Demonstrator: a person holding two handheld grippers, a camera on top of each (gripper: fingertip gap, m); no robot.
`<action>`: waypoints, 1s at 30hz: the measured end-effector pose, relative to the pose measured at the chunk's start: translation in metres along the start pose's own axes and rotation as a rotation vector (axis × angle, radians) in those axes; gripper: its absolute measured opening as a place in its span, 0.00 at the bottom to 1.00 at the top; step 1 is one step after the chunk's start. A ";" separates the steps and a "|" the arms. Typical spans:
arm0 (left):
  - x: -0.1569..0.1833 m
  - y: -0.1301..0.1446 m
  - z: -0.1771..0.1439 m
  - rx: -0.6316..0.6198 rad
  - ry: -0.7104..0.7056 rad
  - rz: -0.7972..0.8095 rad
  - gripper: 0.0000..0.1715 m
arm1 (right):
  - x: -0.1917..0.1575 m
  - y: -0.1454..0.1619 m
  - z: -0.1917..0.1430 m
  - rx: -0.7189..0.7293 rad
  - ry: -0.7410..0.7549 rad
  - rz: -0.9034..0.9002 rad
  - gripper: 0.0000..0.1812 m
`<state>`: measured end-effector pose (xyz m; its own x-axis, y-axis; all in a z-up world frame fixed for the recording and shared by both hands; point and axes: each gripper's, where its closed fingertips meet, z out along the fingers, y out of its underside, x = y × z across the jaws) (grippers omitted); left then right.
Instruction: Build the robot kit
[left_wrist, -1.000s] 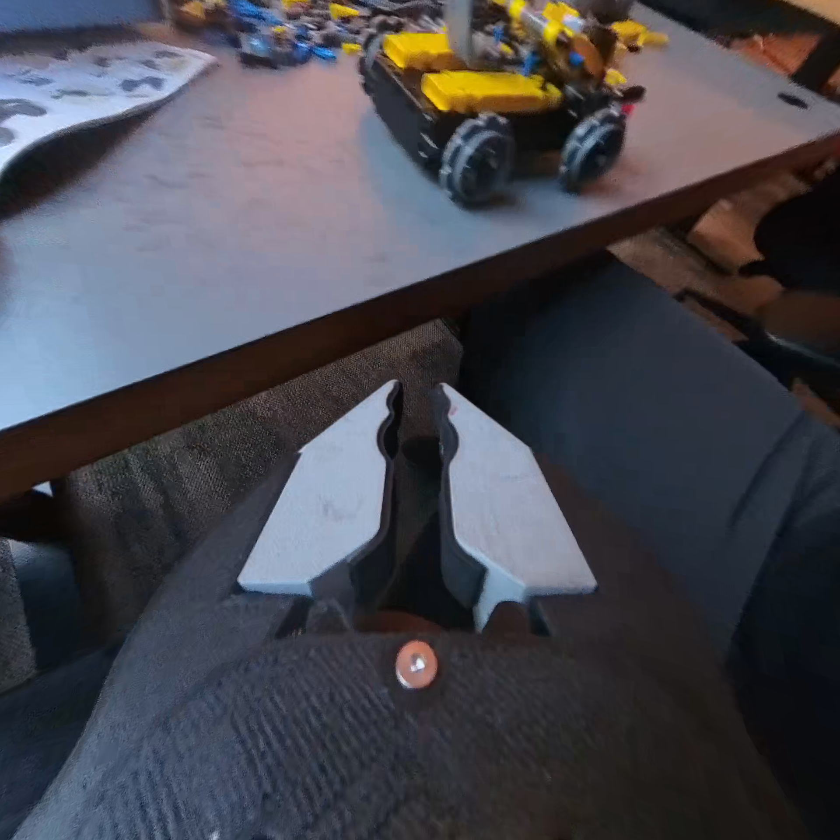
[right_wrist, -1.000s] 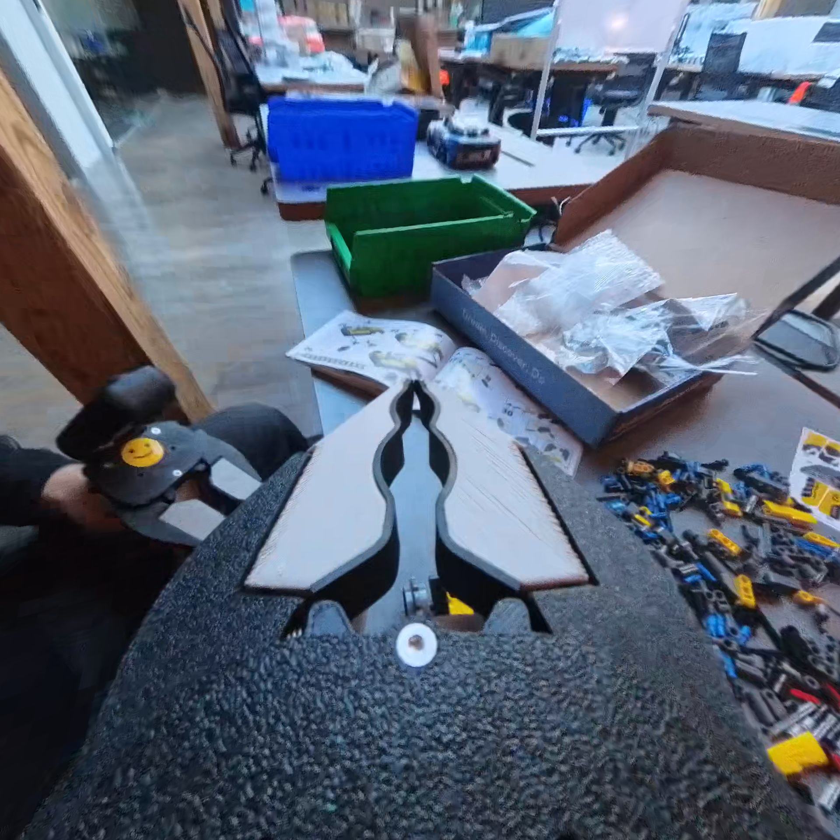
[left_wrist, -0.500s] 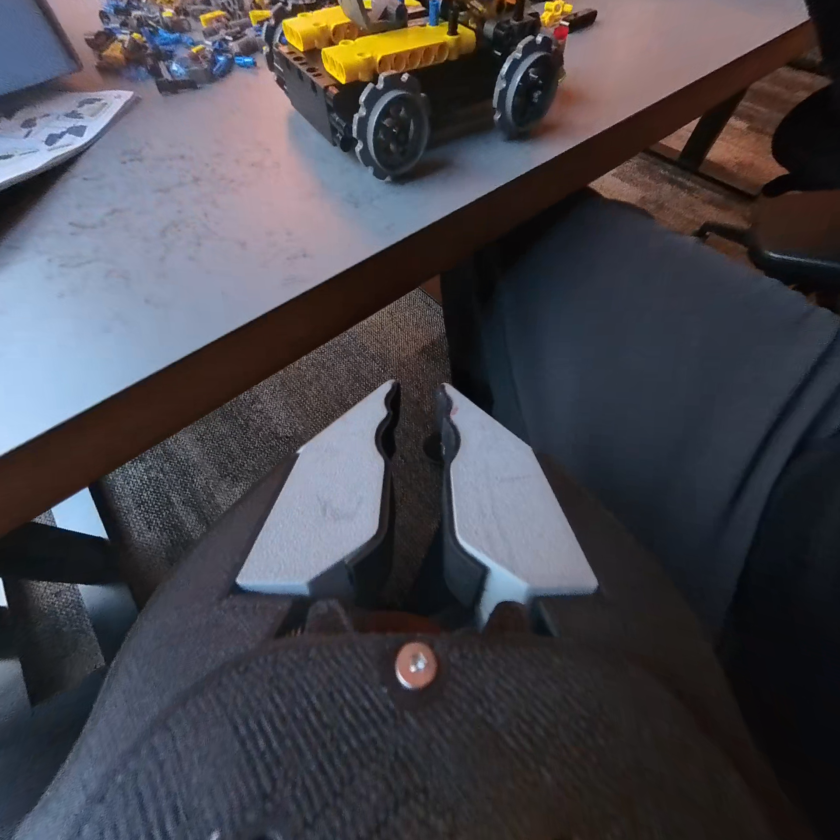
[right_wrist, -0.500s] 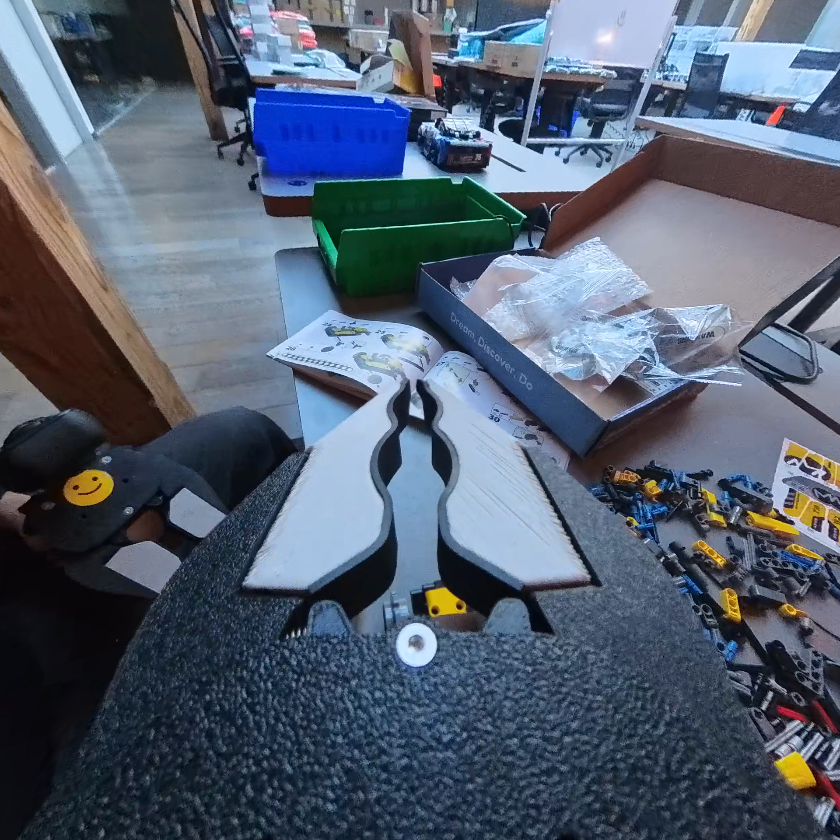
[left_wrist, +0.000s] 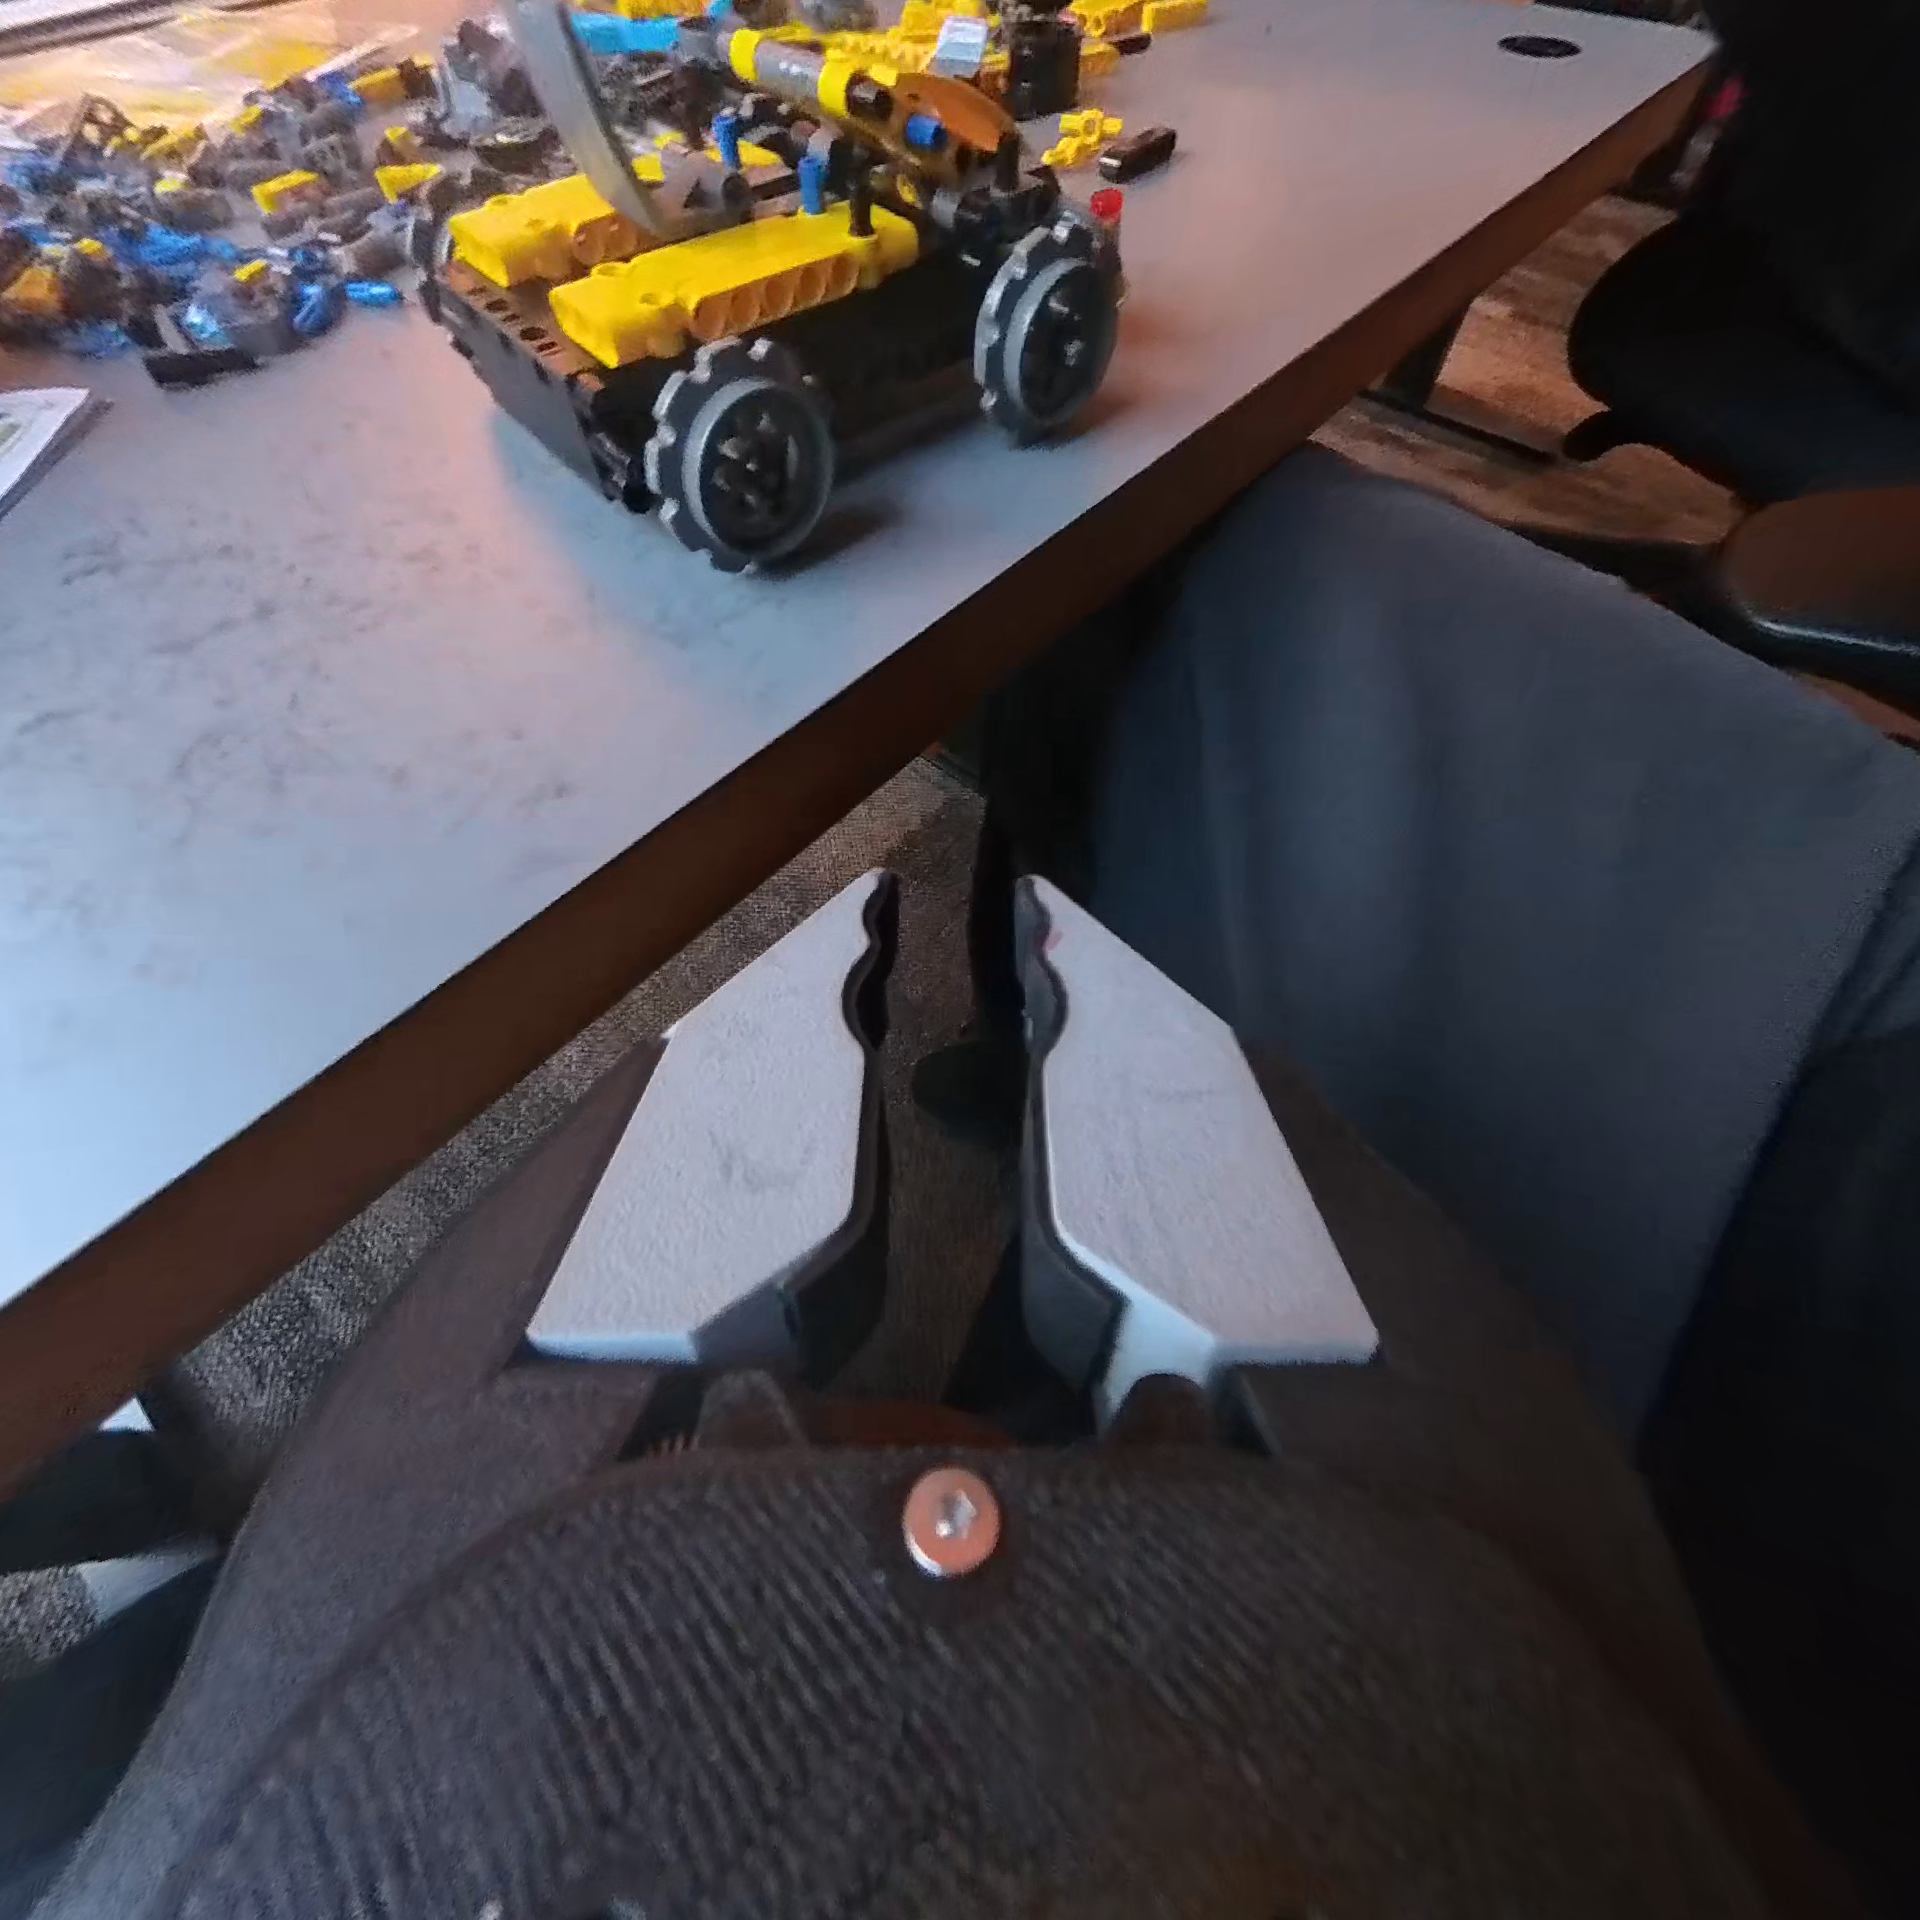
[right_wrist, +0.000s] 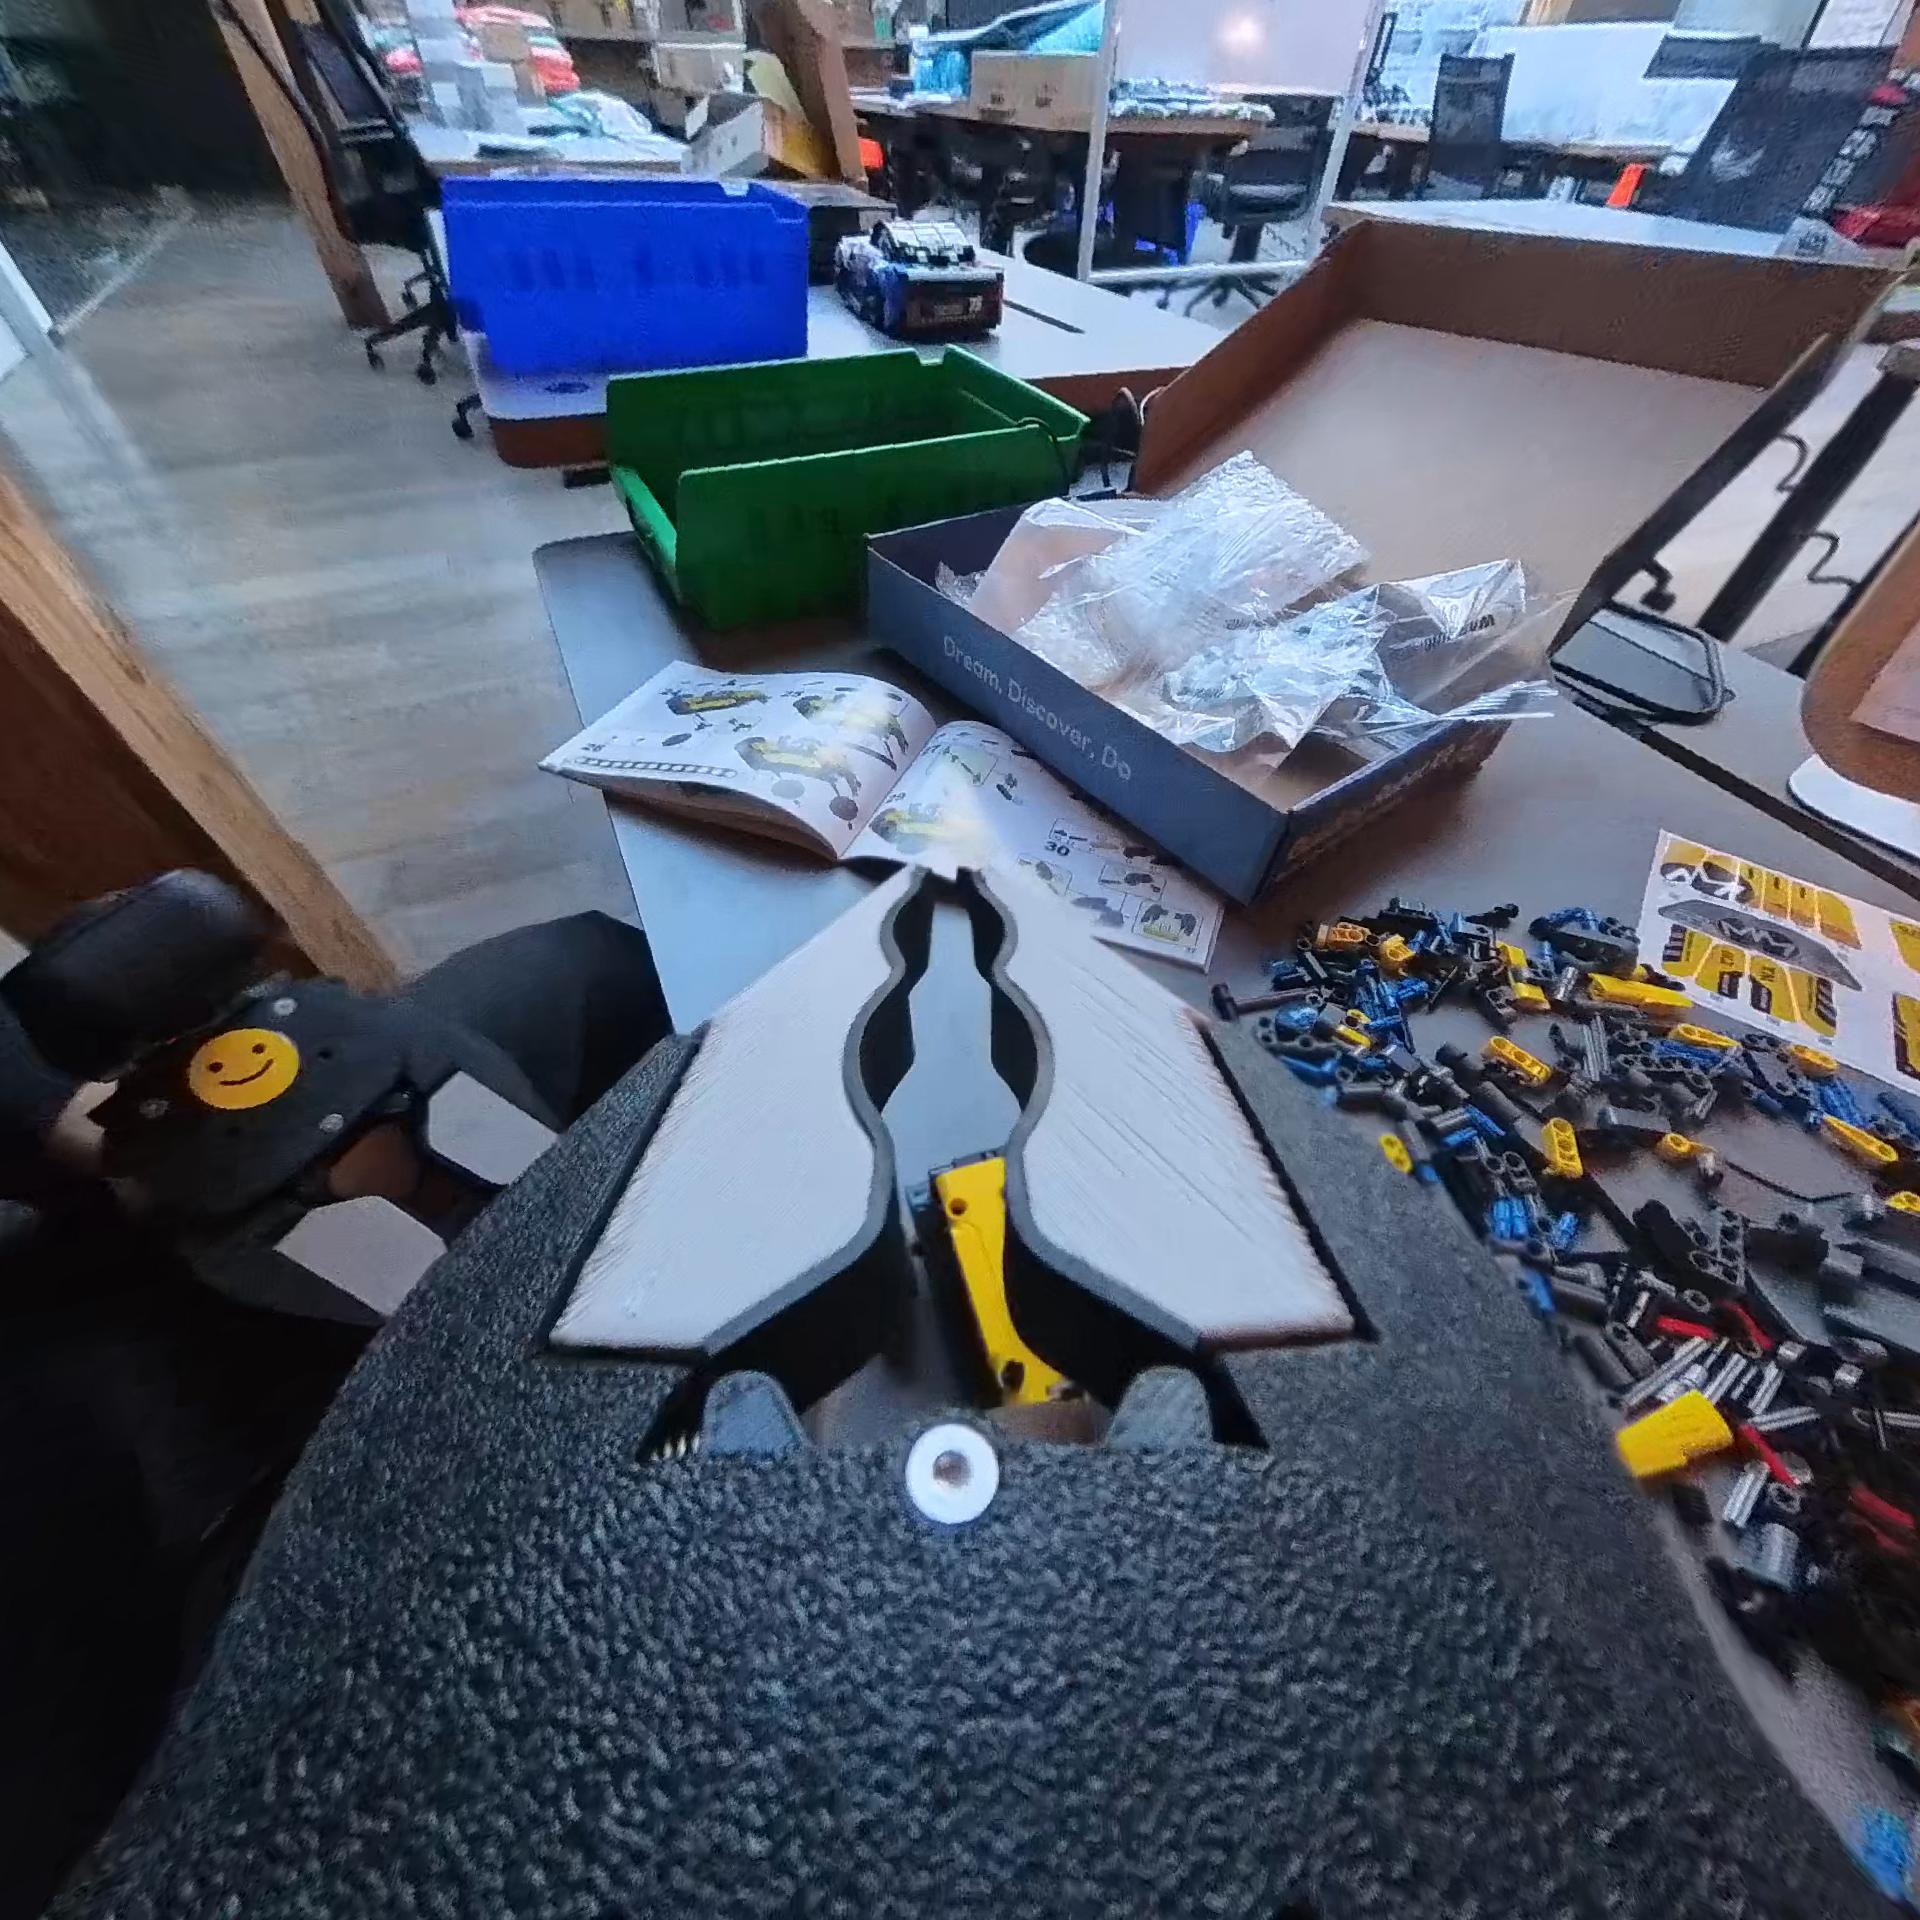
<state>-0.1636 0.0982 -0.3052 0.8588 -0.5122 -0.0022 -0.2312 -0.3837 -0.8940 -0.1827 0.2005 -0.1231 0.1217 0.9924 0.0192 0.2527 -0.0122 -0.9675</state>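
Note:
A black and yellow toy brick vehicle (left_wrist: 790, 312) with grey-rimmed wheels stands near the front edge of the grey table (left_wrist: 312, 727). My left gripper (left_wrist: 951, 894) is open a little and empty. It is held below the table edge, over carpet and beside a person's leg (left_wrist: 1455, 883). It also shows at the left of the right wrist view (right_wrist: 416, 1184). My right gripper (right_wrist: 943, 883) is above the table with its tips almost touching. A yellow part (right_wrist: 977, 1278) shows through the gap below its fingers. I cannot tell if they touch it.
Loose small bricks (right_wrist: 1558, 1091) lie at the right, and also behind the vehicle (left_wrist: 156, 260). An open booklet (right_wrist: 883, 790), a dark box of plastic bags (right_wrist: 1143, 769), a green bin (right_wrist: 831, 488) and a sticker sheet (right_wrist: 1766, 935) lie beyond. A wooden post (right_wrist: 156, 727) stands at the left.
My left gripper's jaws have widened slightly, and the vehicle now sits lower and nearer in its view. My right gripper has shifted, and more of the yellow part shows beneath it.

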 end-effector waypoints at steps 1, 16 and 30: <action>0.002 -0.001 0.003 -0.002 0.011 0.001 0.11 | 0.000 0.002 -0.004 -0.001 0.000 0.005 0.04; 0.008 -0.006 0.004 -0.005 0.032 -0.018 0.11 | -0.014 0.015 0.006 0.001 -0.139 0.069 0.05; -0.030 0.007 -0.056 0.063 -0.087 -0.145 0.12 | -0.086 -0.016 0.098 0.003 -0.395 0.156 0.05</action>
<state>-0.2167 0.0677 -0.2860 0.9180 -0.3856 0.0923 -0.0753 -0.3979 -0.9143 -0.2910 0.1278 -0.1338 -0.2191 0.9494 -0.2248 0.2577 -0.1659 -0.9519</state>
